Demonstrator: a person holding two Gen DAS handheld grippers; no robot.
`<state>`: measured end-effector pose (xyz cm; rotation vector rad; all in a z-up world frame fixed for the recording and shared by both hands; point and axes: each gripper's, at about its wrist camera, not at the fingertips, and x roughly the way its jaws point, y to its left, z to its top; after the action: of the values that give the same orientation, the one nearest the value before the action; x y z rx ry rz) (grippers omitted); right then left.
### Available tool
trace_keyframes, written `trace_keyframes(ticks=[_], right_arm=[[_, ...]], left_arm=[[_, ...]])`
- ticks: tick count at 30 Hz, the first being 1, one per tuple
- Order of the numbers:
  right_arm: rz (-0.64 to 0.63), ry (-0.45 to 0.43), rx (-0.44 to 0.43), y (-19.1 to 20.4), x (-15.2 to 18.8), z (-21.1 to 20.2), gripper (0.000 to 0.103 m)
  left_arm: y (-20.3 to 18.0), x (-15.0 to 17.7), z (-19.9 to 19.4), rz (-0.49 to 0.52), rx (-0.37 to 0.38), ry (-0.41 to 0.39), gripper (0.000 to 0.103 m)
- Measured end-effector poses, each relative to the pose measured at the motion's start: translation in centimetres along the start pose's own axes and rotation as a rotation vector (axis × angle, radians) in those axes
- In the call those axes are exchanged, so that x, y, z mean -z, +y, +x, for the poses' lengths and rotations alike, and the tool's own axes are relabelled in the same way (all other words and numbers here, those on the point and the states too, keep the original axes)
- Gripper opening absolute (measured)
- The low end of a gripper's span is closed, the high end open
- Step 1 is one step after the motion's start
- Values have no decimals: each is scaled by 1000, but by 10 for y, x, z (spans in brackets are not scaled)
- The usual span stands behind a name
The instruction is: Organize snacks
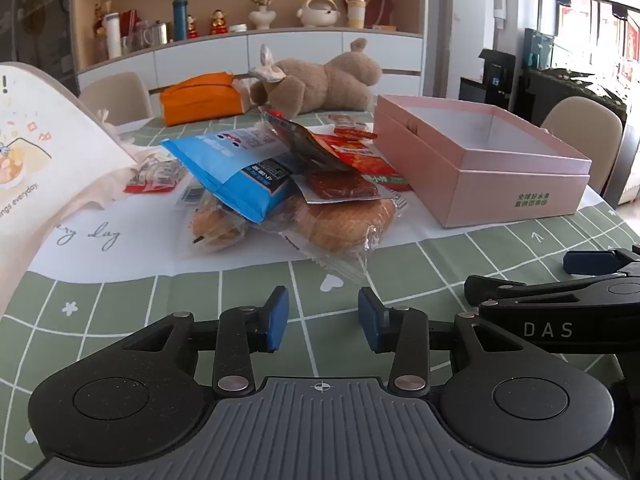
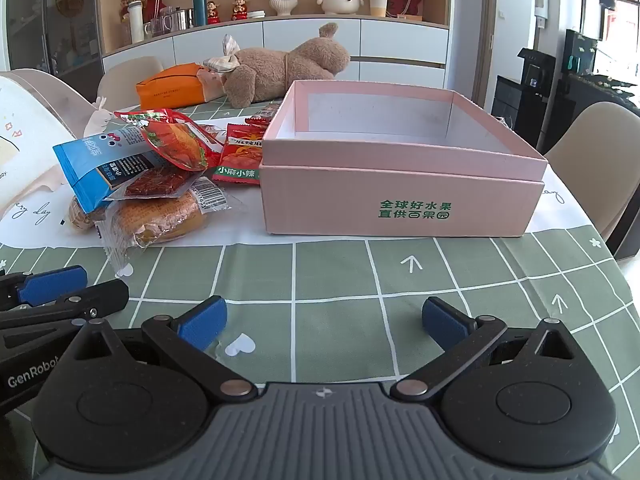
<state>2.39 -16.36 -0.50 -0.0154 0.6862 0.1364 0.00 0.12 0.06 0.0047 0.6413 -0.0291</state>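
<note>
A pile of snacks lies on the green checked tablecloth: a blue bag [image 1: 236, 168] [image 2: 96, 164], wrapped bread [image 1: 332, 224] [image 2: 160, 216] beneath it, and red spicy packets [image 1: 360, 156] [image 2: 240, 152]. To their right stands a pink box [image 1: 500, 188] [image 2: 400, 196], open-topped and with nothing inside. My left gripper [image 1: 323, 308] hovers over the cloth just short of the bread, open with a narrow gap and nothing in it. My right gripper [image 2: 325, 312] is open wide in front of the box, holding nothing. Each gripper shows at the edge of the other's view.
A brown plush toy [image 1: 320, 80] and an orange tissue box [image 1: 200, 98] lie at the table's far side. A white printed tote bag [image 1: 44, 152] sits to the left of the pile. Beige chairs [image 2: 596, 152] stand around the table, and a cabinet with ornaments is behind.
</note>
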Motion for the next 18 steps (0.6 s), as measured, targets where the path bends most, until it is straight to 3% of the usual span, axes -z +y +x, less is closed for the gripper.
trace_keyframes(ticks=[18], right_arm=[[1, 0, -1, 0, 0, 0, 103]], left_arm=[[-1, 0, 0, 16, -12, 1, 44]])
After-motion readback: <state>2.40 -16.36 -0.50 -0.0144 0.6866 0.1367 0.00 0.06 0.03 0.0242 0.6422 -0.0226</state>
